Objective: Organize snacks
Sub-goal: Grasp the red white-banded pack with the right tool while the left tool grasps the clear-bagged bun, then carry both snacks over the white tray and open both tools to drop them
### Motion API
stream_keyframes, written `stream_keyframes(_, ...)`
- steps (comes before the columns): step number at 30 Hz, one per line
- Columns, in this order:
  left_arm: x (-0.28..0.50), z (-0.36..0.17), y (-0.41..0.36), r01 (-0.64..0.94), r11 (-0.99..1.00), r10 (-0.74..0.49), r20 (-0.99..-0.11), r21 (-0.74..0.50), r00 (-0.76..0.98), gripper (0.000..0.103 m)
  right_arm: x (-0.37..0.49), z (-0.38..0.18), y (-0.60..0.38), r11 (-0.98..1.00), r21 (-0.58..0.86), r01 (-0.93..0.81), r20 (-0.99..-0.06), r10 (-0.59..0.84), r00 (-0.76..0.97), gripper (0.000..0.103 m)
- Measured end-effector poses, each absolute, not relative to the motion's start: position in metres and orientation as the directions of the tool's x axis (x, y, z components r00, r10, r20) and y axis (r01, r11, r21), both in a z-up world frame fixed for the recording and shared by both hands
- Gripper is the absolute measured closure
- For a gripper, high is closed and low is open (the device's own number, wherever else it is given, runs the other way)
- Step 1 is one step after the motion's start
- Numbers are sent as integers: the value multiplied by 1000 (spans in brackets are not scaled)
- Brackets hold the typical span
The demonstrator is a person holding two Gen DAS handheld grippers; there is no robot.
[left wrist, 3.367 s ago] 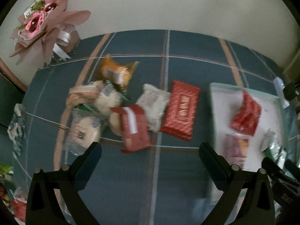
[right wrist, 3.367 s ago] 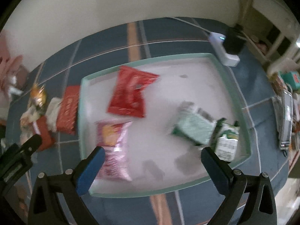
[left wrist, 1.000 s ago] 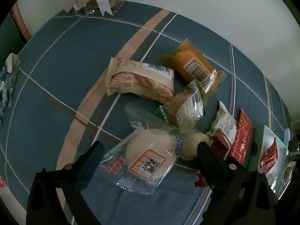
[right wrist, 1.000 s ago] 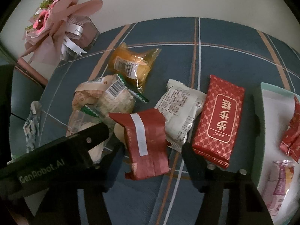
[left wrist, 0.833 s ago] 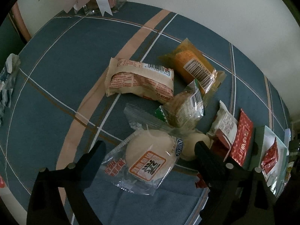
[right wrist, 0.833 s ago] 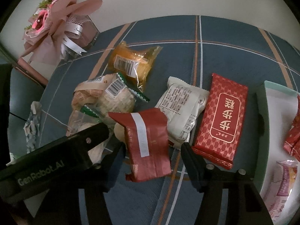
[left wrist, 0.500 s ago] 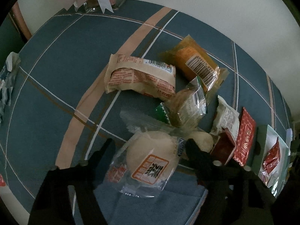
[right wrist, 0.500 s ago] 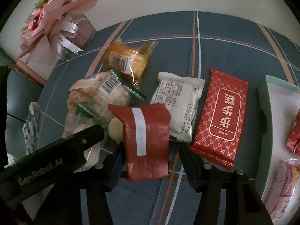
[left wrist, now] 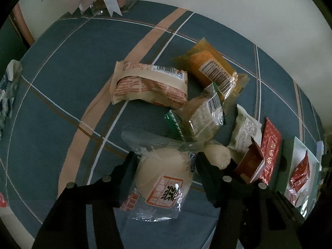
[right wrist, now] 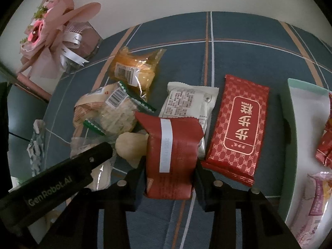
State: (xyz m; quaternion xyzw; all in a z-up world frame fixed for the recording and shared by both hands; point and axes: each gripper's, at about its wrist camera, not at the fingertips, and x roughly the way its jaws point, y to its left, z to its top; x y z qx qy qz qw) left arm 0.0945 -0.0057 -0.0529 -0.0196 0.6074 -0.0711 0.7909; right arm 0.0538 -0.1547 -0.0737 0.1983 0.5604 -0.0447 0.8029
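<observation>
A round white bun in a clear wrapper (left wrist: 164, 174) lies on the blue plaid cloth between the fingers of my left gripper (left wrist: 167, 164). Its jaws are closing, and the pads touch the wrapper on both sides. My right gripper (right wrist: 169, 170) is shut on a dark red packet with a white stripe (right wrist: 172, 149), which shows edge-on in the left wrist view (left wrist: 252, 161). The left gripper's black body (right wrist: 62, 178) crosses the lower left of the right wrist view. A mint-rimmed white tray (right wrist: 290, 124) at the right holds several snacks.
Loose on the cloth lie a long red packet (right wrist: 238, 128), a white packet (right wrist: 188, 103), an orange cake packet (right wrist: 134, 66), a green-edged clear packet (right wrist: 116, 108) and a beige packet (left wrist: 149, 85). A pink bouquet (right wrist: 51, 33) stands at the back left.
Both grippers came from the tray side to the snack pile. In the last second the left jaws narrowed around the bun wrapper and the right jaws closed onto the dark red packet.
</observation>
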Motion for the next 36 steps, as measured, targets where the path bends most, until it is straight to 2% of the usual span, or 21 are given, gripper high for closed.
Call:
stream_keyframes(10, 96, -43, -7, 84, 988, -151, -951, -133, 269, 50, 48, -73, -161, 909, 278, 310, -919, 158, 360, 60)
stream_keyframes(36, 76, 27, -24, 143, 975, -213, -894, -169, 395, 50, 11, -28, -186, 890, 280, 361, -911, 128, 392, 61)
